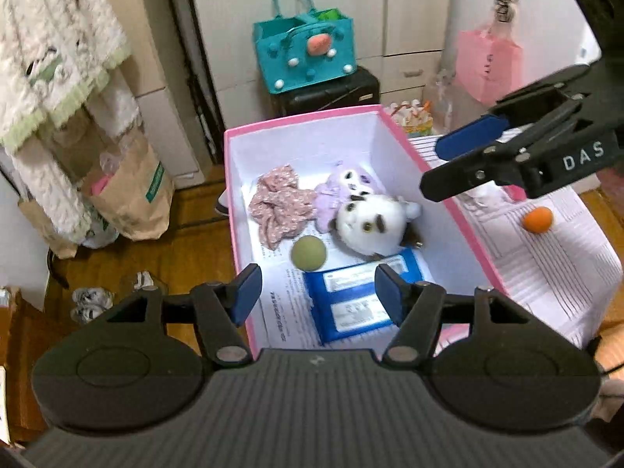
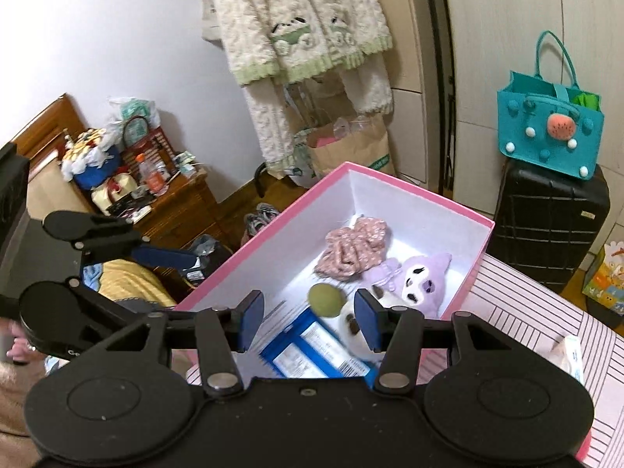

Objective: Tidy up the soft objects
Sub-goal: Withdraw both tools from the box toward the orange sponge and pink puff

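Note:
A pink box (image 1: 394, 128) with a white inside holds a pink floral scrunchie (image 1: 279, 206), a purple plush (image 1: 347, 189), a white panda-like plush (image 1: 370, 224), a green ball (image 1: 309, 253) and a blue tissue pack (image 1: 351, 296). My left gripper (image 1: 318, 296) is open and empty above the box's near end. My right gripper (image 1: 433, 163) hangs open and empty over the box's right rim. In the right wrist view the box (image 2: 273, 218), scrunchie (image 2: 353, 247), purple plush (image 2: 419, 282), ball (image 2: 327, 299) and pack (image 2: 308, 351) show past my open right gripper (image 2: 310, 319). An orange ball (image 1: 537, 219) lies outside on the striped sheet.
The box sits on a striped pink-and-white surface (image 1: 546, 265). A teal felt bag (image 1: 306, 52) stands on a black suitcase (image 1: 331, 93) behind. Paper bags (image 1: 128, 195) and hanging fleece clothes (image 1: 58, 58) are at the left. A tissue pack (image 2: 569, 355) lies on the sheet at right.

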`<state>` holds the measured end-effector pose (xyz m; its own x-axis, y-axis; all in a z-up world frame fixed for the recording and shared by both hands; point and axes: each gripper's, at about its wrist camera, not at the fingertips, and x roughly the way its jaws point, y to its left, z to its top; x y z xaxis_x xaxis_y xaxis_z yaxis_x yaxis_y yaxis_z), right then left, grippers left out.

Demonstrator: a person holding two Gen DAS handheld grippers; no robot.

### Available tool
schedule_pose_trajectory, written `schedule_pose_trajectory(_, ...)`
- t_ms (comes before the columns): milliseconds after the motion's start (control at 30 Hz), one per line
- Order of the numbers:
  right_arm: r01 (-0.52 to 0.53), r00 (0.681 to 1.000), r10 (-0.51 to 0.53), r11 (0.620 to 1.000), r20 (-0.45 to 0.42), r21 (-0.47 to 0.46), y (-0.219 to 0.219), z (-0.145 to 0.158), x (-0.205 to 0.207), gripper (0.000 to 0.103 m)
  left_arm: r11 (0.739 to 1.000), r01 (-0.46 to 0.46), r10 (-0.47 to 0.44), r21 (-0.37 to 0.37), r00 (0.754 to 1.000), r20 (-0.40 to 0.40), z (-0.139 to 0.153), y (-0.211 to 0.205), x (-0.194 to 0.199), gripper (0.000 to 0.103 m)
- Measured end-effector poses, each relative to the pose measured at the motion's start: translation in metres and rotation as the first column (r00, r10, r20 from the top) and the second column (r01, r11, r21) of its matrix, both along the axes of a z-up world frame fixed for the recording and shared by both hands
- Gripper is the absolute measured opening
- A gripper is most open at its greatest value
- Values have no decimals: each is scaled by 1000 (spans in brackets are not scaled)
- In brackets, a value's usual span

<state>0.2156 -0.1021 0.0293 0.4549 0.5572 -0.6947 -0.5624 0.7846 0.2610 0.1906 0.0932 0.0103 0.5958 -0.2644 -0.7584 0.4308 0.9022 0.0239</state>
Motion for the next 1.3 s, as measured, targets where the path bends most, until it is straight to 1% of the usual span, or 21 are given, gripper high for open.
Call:
schedule_pose_trajectory(333, -34, 999, 35, 999, 29, -15, -17, 23, -57, 57, 995, 94, -95, 39, 995, 31, 27, -18, -53, 64)
schedule_pose_trajectory(467, -24, 998, 25, 999, 54, -23, -39, 25, -83, 57, 992, 113, -116, 49, 991, 72, 32, -28, -74, 64)
schedule_pose_trajectory(567, 2, 996, 1, 999, 84, -32, -62, 24, -106, 57, 989, 144, -147, 45, 986, 74, 33, -38, -87, 64)
schedule_pose_trajectory(633, 28, 996, -24, 999, 89, -33, -78, 22, -119, 57, 983, 174, -177, 54, 982, 67, 34, -46, -93, 64)
schedule_pose_trajectory(767, 85, 992, -80, 995, 94, -55, -110, 11, -141, 58, 973, 217, -221, 72, 974, 50, 31, -67, -100, 64)
schedule_pose_trajectory(833, 115, 990, -110, 992, 90, -59, -124, 4, -148, 58, 965, 251, -255, 75, 965, 55, 28, -79, -102, 65)
schedule_pose_trajectory(967, 167, 984, -163, 985, 65, -51, -152, -14, -158, 58, 945, 305, -315, 119, 946, 81, 16, -108, -107, 70)
schedule_pose_trajectory(1167, 197, 980, -195, 979, 37, -47, -178, -42, -167, 59, 931, 354, -360, 94, 930, 68, 1, -141, -104, 70)
schedule_pose_trajectory(1300, 214, 977, -214, 976, 21, -33, -190, -63, -167, 60, 932, 357, -361, 59, 927, 100, -7, -158, -101, 70)
